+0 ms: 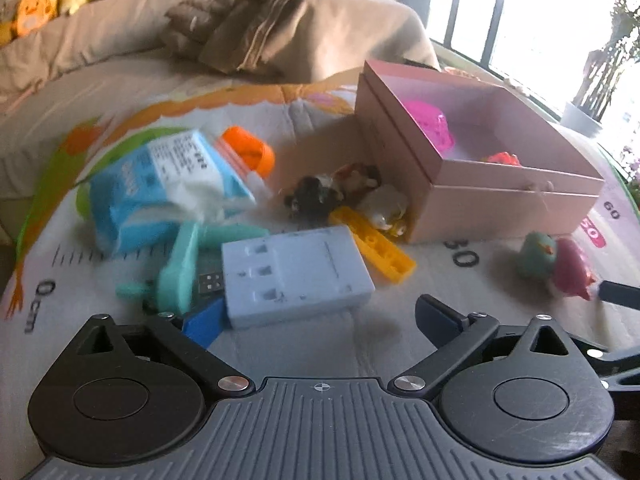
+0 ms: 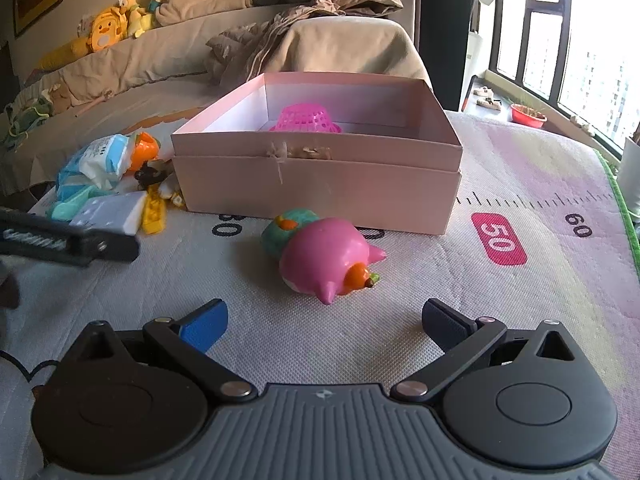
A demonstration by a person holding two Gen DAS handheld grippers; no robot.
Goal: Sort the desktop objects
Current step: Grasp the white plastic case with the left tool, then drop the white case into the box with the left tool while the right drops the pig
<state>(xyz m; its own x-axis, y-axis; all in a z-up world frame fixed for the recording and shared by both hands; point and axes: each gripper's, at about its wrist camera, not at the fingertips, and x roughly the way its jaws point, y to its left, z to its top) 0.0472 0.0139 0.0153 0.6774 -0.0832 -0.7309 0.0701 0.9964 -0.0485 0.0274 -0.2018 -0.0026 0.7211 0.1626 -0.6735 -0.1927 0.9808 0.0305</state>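
Observation:
A pink box (image 1: 480, 184) (image 2: 320, 192) stands on the mat with a pink basket (image 2: 306, 118) (image 1: 432, 124) and an orange item (image 1: 500, 158) inside. My left gripper (image 1: 320, 316) is open just before a grey-blue block (image 1: 296, 270). Around the block lie a teal clip (image 1: 180, 268), a yellow bar (image 1: 376, 244), a blue tissue pack (image 1: 160, 184), an orange cup (image 1: 252, 152) and small figurines (image 1: 340, 192). My right gripper (image 2: 324, 320) is open just before a pink and teal toy (image 2: 320, 252), also in the left wrist view (image 1: 556, 264).
The mat (image 2: 520, 280) has a printed ruler and a red "50" label (image 2: 498, 238). A sofa with a brown blanket (image 2: 304, 28) and plush toys (image 2: 108, 32) stands behind. A window (image 2: 580, 40) is at the right.

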